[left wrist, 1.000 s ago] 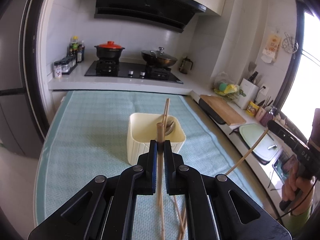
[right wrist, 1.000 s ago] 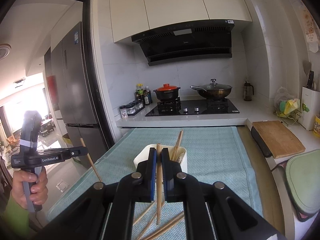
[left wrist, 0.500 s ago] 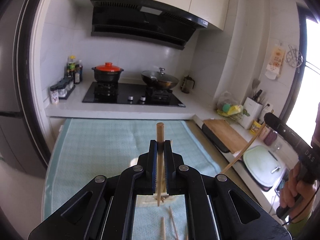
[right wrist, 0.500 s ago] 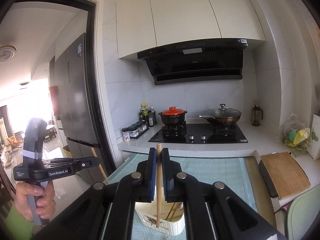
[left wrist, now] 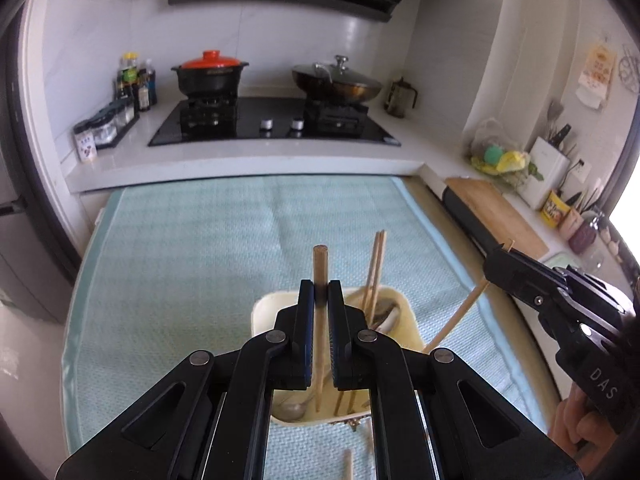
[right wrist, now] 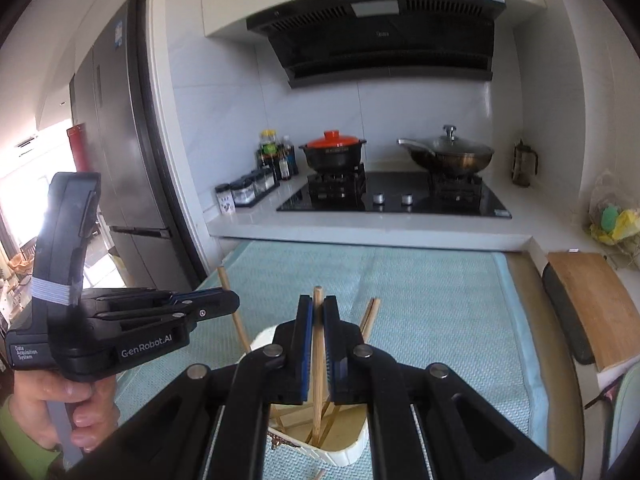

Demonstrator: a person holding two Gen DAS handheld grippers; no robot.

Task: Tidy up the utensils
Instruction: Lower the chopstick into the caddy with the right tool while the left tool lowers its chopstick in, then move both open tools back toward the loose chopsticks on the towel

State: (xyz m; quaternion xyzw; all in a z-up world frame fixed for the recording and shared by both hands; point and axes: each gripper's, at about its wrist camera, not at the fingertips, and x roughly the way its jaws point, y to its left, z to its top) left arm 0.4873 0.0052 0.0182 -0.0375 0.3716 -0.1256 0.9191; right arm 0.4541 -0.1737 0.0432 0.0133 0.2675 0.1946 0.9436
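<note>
The left tongs [left wrist: 321, 294] are clamped tight on 1 wooden chopstick [left wrist: 320, 276], held upright with its lower end inside the cream holder [left wrist: 412, 320]. The right tongs [right wrist: 318, 310] pinch a second chopstick [right wrist: 318, 344] the same way, its tip also down in the holder. Spoons [left wrist: 386, 314] and 2 more chopsticks [left wrist: 376, 268] already lean inside. The holder sits on a pale blue mat [left wrist: 192, 260] covering the tabletop. Each chopstick looks light, stiff and smooth, so it could swivel between the pads; a grip near mid-length seems steadiest.

both claws, left claw [left wrist: 321, 286] and right claw [right wrist: 318, 308], clamped tight.
</note>
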